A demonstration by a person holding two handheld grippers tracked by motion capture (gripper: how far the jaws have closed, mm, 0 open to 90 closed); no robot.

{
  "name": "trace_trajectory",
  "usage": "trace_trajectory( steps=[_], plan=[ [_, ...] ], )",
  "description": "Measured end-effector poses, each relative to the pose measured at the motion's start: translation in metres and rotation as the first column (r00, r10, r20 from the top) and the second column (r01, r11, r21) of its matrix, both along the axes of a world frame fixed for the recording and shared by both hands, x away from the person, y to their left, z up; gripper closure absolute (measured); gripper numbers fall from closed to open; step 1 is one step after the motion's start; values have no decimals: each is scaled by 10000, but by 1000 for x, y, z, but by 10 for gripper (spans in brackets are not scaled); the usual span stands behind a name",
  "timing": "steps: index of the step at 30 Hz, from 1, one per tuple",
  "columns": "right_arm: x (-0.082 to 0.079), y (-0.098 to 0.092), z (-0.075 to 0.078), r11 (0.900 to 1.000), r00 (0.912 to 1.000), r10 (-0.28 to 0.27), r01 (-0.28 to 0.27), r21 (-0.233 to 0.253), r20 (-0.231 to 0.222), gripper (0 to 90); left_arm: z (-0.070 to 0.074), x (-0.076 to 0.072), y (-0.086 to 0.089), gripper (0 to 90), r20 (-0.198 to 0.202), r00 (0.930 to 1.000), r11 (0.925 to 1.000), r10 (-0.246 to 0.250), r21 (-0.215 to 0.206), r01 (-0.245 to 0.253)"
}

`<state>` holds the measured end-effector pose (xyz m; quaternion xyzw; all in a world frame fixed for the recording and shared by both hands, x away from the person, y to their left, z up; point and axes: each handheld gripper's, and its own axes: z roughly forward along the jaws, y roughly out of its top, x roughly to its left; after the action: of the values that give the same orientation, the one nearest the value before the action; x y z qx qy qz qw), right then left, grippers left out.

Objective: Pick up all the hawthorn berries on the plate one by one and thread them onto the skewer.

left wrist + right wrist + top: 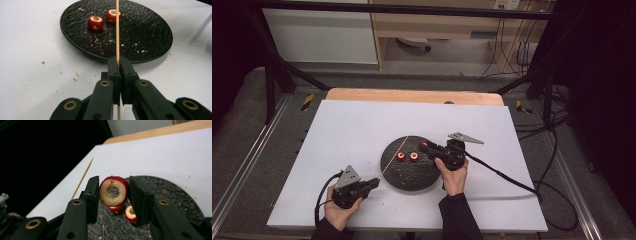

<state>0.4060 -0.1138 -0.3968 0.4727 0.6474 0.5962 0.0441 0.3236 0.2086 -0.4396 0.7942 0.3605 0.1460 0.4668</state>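
My right tool (113, 192) pinches a round red fruit ring (113, 191) with a hole; my left tool (119, 66) squeezes a thin wooden stick (117, 32).

place: lab | evidence: black metal frame (277, 70); trailing cables (512, 50); white-topped table (362, 130)

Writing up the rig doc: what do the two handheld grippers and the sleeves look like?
Both grippers, left gripper and right gripper, are black, each with a grey three-cornered plate on top and a trailing black cable. The fingers are blocky black pads on links with brass-coloured rivets. The sleeves are dark.
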Motion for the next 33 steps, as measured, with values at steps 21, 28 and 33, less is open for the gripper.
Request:
trace_trajectory(
  steps=[21,28,33],
  plan=[
    [5,2,-2,9819,9928,-889,739,1743,801,622,2,-2,-5,878,13,9999,9997,108,-201,-108],
    [8,0,4,9653,9877,-1160,871,2463,1053,622,4,-3,-9,878,31,9999,9991,148,-394,-147],
    [7,-3,8,9533,9848,-1362,1006,2848,1079,622,6,-4,-15,878,132,9999,9991,76,-415,-70]
  ],
)
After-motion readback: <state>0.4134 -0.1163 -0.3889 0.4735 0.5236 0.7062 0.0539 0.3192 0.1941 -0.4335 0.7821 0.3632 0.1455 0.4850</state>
